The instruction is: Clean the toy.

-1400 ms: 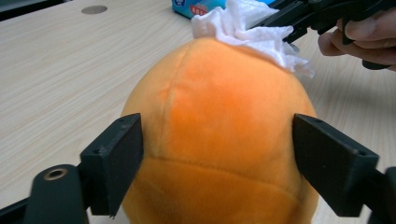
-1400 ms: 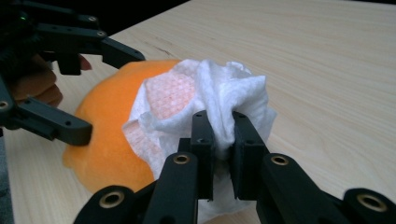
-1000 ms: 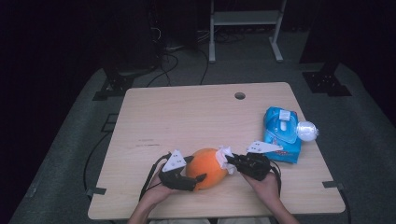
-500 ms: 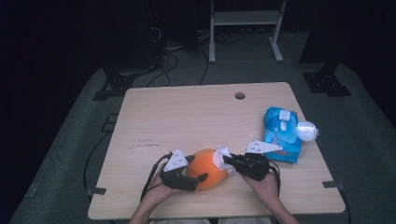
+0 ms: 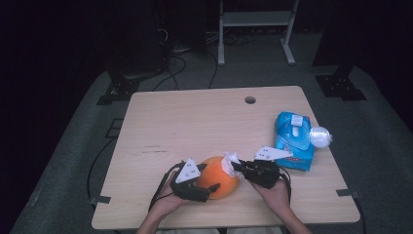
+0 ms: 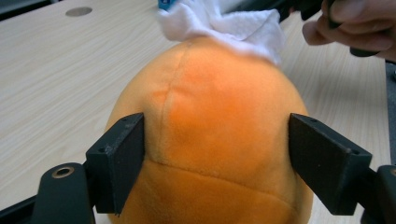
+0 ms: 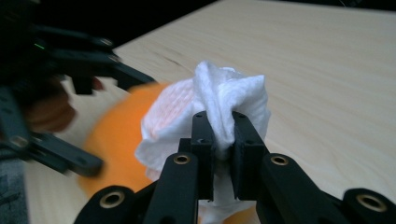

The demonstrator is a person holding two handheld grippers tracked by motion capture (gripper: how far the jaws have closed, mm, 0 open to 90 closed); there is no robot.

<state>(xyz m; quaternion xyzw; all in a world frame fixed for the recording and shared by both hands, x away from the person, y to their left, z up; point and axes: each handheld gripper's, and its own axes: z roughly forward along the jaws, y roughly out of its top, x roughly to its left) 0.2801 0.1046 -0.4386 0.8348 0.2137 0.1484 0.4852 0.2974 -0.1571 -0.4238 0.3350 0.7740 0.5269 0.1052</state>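
An orange plush toy [image 5: 220, 176] rests on the wooden table [image 5: 195, 122] near its front edge. My left gripper [image 5: 208, 188] is shut on the toy, with a jaw pressed against each side [image 6: 217, 144]. The right gripper [image 5: 234, 166] comes in from the right, shut on a crumpled white wipe [image 7: 219, 93]. The wipe [image 5: 229, 161] lies against the toy's upper right side and drapes over the top of the orange plush toy [image 6: 210, 116]. The wipe [image 6: 224, 23] covers only a small patch there.
A blue pack of wipes [image 5: 293, 139] lies at the right of the table, with a clear round object [image 5: 320, 136] against its right side. A small round hole [image 5: 250, 100] sits near the far edge. The table's front edge is close behind both hands.
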